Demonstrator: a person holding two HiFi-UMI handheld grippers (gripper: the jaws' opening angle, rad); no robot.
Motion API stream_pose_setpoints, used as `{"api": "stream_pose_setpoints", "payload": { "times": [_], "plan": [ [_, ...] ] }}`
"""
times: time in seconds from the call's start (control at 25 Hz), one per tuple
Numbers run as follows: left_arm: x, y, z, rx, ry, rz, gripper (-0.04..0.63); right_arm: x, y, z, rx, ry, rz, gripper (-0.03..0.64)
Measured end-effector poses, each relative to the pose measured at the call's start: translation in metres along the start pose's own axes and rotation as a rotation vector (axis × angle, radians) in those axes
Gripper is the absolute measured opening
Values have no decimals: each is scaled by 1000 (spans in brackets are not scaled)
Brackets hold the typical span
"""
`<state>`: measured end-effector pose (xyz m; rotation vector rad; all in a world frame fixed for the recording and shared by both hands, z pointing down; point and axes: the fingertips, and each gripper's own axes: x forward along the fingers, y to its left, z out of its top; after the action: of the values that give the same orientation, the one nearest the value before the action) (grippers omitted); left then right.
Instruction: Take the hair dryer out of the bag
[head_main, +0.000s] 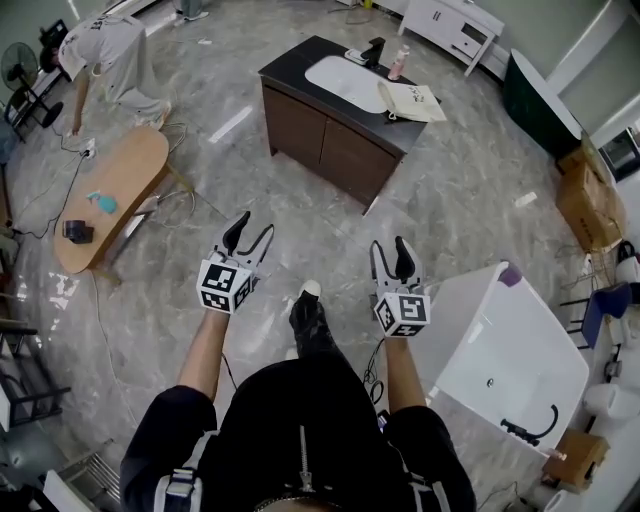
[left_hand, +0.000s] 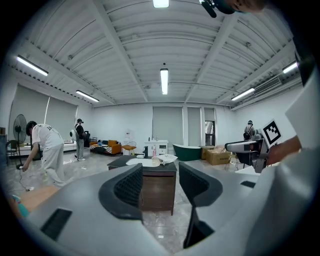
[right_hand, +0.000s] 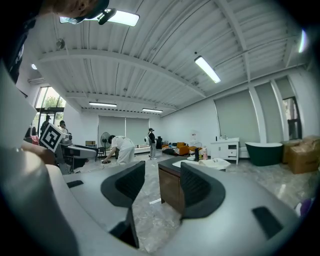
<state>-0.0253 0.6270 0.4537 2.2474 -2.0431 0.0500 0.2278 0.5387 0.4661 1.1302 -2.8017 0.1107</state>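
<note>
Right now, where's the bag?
Head view, top centre: the bag lies on the right end of the dark cabinet top, beside the white sink, with a pink bottle just beyond it.

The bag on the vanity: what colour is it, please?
The bag is cream; the head view shows it best.

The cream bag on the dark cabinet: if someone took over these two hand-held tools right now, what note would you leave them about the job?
Left tool: jaws apart, holding nothing.
Right tool: jaws apart, holding nothing.
The bag lies on top of the dark cabinet, beside the white sink, ahead of both tools and well apart from them.
Hair dryer: not visible from here.
Done: nothing yet, the bag is untouched.
Left: get to the cabinet, open the bag, probably with one tool steadying it, and lift the hair dryer out.
</note>
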Motion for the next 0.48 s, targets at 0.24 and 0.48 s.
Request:
{"api": "stream_pose_setpoints", "payload": {
  "times": [0.24,0.48],
  "plan": [
    [65,24,8,-1,6,-12,236,58,-27,5,-13,23,17,216],
    [143,65,28,12,18,-17,236,129,-68,16,18,36,15,216]
  ]
}}
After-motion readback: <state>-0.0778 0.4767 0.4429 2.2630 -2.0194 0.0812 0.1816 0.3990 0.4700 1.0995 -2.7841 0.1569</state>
